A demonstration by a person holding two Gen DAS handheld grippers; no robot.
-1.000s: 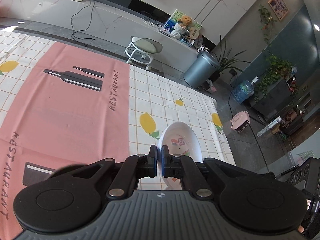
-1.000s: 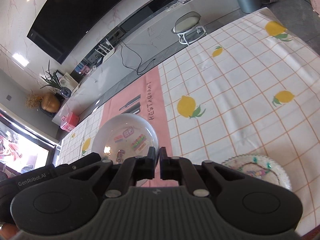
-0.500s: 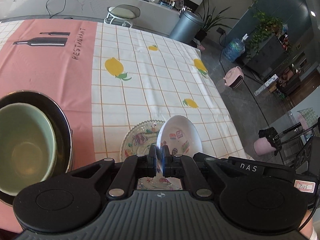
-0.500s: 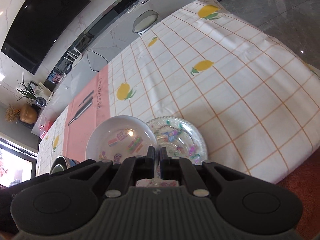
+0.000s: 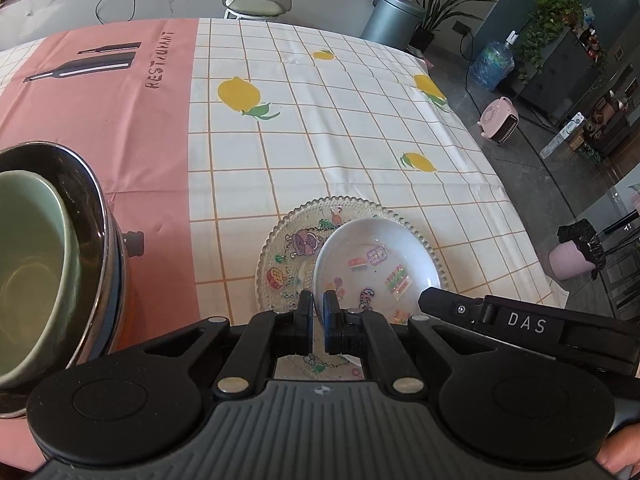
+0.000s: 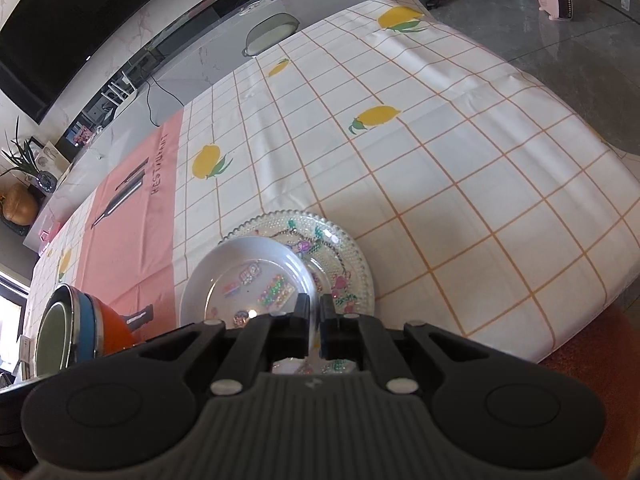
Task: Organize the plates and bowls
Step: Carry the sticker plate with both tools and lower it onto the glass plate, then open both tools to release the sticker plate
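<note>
Left wrist view: the left claw [image 5: 318, 312] is clamped on the near rim of a shallow white plate with small colourful cartoon prints [image 5: 378, 264], its two black pads pinching the thin edge. The right claw [image 6: 315, 316] grips the same white plate [image 6: 244, 280] on another part of its rim, jaws drawn tight around it; in the left view the right tool's black arm shows at the plate's right side. The white plate sits tilted over a clear glass plate with a beaded scalloped rim and cartoon stickers [image 5: 296, 240], covering its right part in the left view and its left part in the right wrist view [image 6: 340, 256]. Whether the white plate touches the glass one I cannot tell. The glass plate lies flat near the front edge of the bench [image 5: 360, 128], on the white lemon-print chequered cloth, just beside the seam with the pink cloth strip printed RESTAURANT [image 5: 100, 120]. Toward the bench's front left corner, on the pink strip, stands a stack of bowls: a pale green ceramic bowl [image 5: 28, 272] nested inside a dark steel-rimmed bowl [image 5: 92, 216], with a blue bowl and an orange bowl [image 6: 112, 324] beneath
</note>
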